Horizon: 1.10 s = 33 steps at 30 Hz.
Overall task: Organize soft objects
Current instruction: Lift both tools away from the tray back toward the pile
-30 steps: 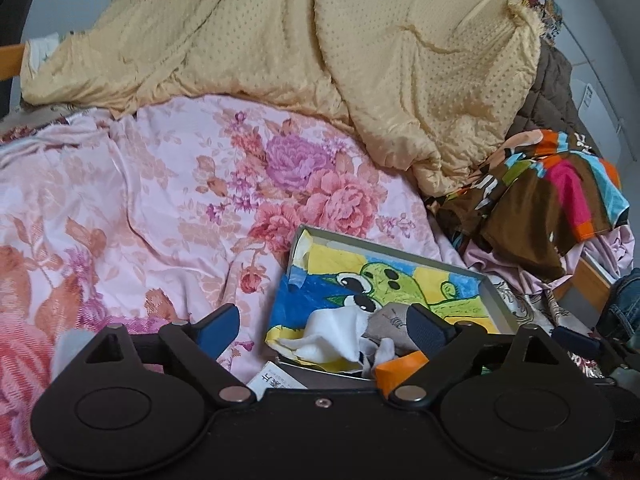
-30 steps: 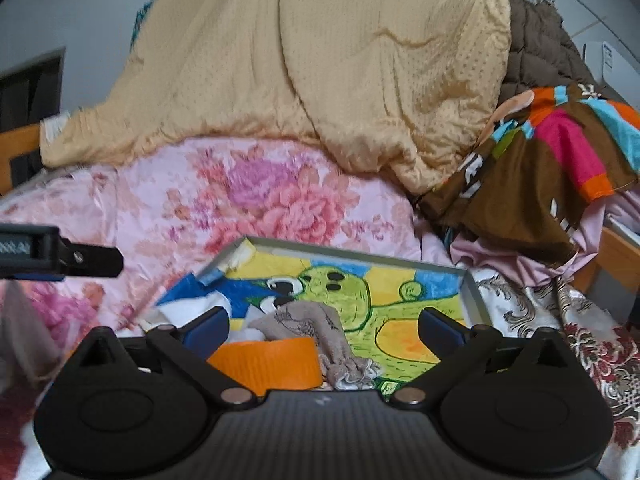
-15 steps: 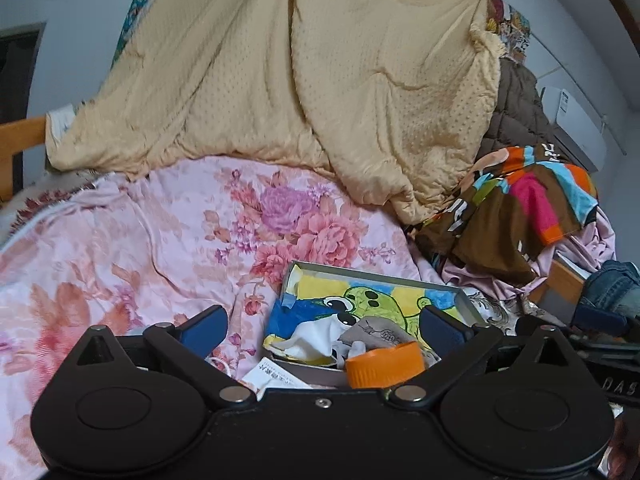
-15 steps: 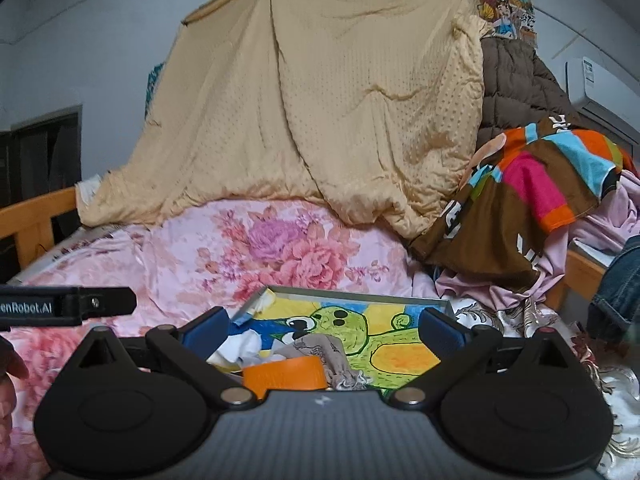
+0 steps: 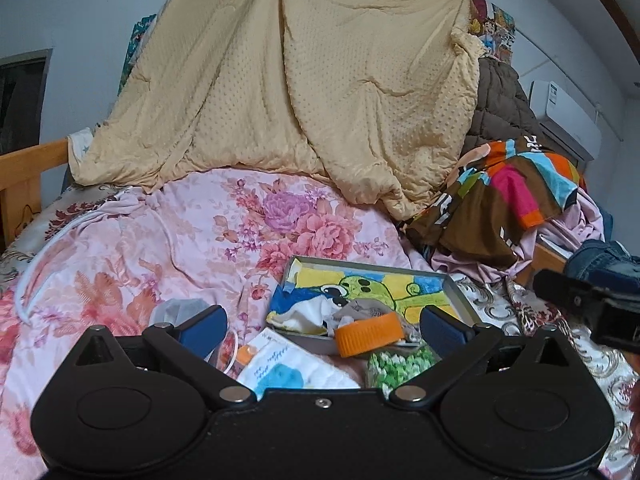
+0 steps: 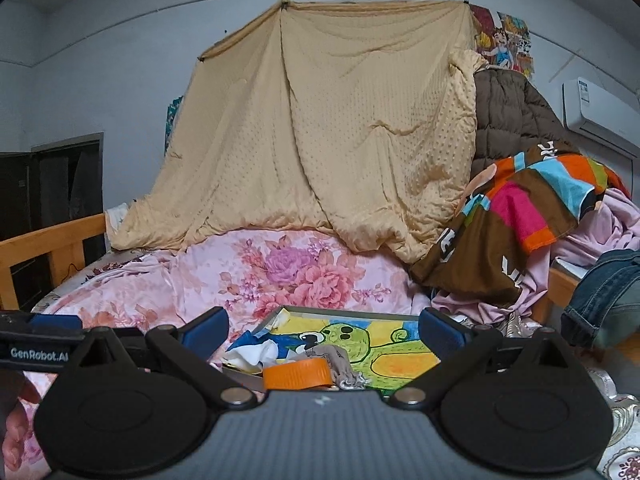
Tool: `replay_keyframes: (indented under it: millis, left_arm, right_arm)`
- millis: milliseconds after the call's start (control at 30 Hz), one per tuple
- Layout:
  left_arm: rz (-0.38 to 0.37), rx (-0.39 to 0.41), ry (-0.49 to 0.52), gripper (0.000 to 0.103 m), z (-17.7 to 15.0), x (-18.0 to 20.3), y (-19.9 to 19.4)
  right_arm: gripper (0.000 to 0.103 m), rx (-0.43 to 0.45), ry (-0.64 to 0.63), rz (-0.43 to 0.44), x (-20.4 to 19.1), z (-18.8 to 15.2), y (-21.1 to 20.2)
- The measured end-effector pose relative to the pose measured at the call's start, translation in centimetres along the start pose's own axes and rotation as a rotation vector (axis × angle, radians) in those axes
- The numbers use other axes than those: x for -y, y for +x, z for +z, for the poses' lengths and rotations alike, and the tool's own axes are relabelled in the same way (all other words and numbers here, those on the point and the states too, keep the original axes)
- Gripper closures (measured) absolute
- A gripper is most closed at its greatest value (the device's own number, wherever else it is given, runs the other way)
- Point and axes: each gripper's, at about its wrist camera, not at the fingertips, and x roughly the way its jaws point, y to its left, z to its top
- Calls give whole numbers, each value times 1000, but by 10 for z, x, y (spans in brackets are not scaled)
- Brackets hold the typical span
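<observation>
A shallow grey tray (image 5: 368, 270) lined with a green cartoon picture lies on the pink floral quilt (image 5: 160, 248). Inside it are a white cloth (image 5: 304, 315) and a grey patterned cloth (image 5: 360, 307). A jar of green bits (image 5: 400, 364) with an orange lid (image 5: 370, 335) stands at its near edge. My left gripper (image 5: 322, 326) hovers short of the tray, open, with nothing between its pads. My right gripper (image 6: 324, 328) is open too, held back from the tray (image 6: 352, 313) and the orange lid (image 6: 298, 372). Each gripper shows at the edge of the other's view.
A beige dotted blanket (image 6: 340, 140) hangs on the back wall. At right are piled a striped colourful cloth (image 6: 532, 208), a brown quilted jacket (image 6: 508, 120) and jeans (image 6: 604, 292). A white and blue packet (image 5: 288, 368) lies near the jar. A wooden bed rail (image 6: 48, 240) runs on the left.
Both grippers have drawn back and up from the tray, so more of the wall and hung blanket shows. The left jaws have spread a little wider.
</observation>
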Motion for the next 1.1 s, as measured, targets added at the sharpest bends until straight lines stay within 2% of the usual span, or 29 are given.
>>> replay_keyframes:
  millis: [233,333,667,800,933,1100]
  left_arm:
    - [-11,-44,8,1,-27,1,-14]
    - [-18,-99,19,1,-40,3,-11]
    - [-73,-258,74,1,-71,14,1]
    - [-77,-282,102,1,-77,19,6]
    - [-84,-312,127,1,-82,23,11]
    - [-100,-381,167,1,-95,29,19]
  right_arm:
    - [0,-21,-7,-10,12,-14,-14]
    - [0,-42,-16,-16,18,-21,-15]
    - [0,-85,-95,49,24,-41,-4]
    - [0,-112,-113,66,23,-50,2]
    - [0,-153,-120,82,24,-61,9]
    - [0,-264,-123,112,23,-80,25]
